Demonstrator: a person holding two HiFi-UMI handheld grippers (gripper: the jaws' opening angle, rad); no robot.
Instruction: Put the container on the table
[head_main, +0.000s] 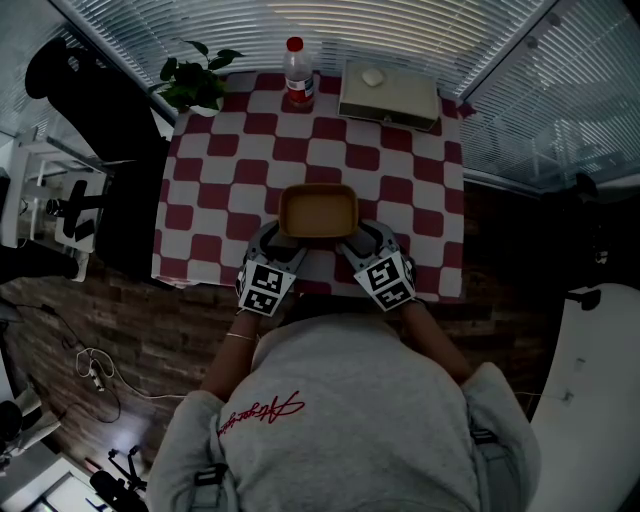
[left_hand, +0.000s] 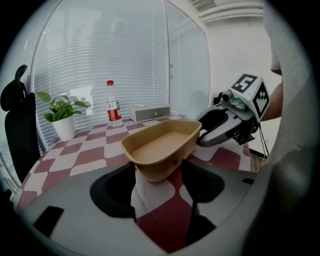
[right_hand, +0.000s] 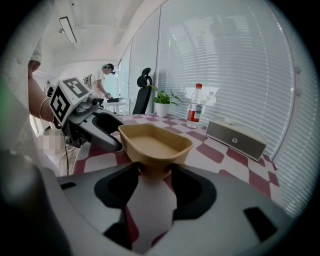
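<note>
A tan, empty, rectangular container (head_main: 318, 212) is over the near middle of the red-and-white checked table (head_main: 210, 180). My left gripper (head_main: 278, 236) is shut on its near left corner and my right gripper (head_main: 352, 238) is shut on its near right end. In the left gripper view the container (left_hand: 162, 145) is wedged between the jaws of the left gripper (left_hand: 159, 172), and the right gripper (left_hand: 206, 136) comes in from the right. In the right gripper view the container (right_hand: 152, 142) fills the gap in the right gripper (right_hand: 155, 172). Whether its base rests on the cloth is hidden.
At the table's far edge stand a red-capped water bottle (head_main: 298, 72), a potted plant (head_main: 195, 78) at the left corner, and a white box (head_main: 390, 95) at the right. A black chair (head_main: 70, 70) stands off to the left. A person (right_hand: 105, 80) is far back.
</note>
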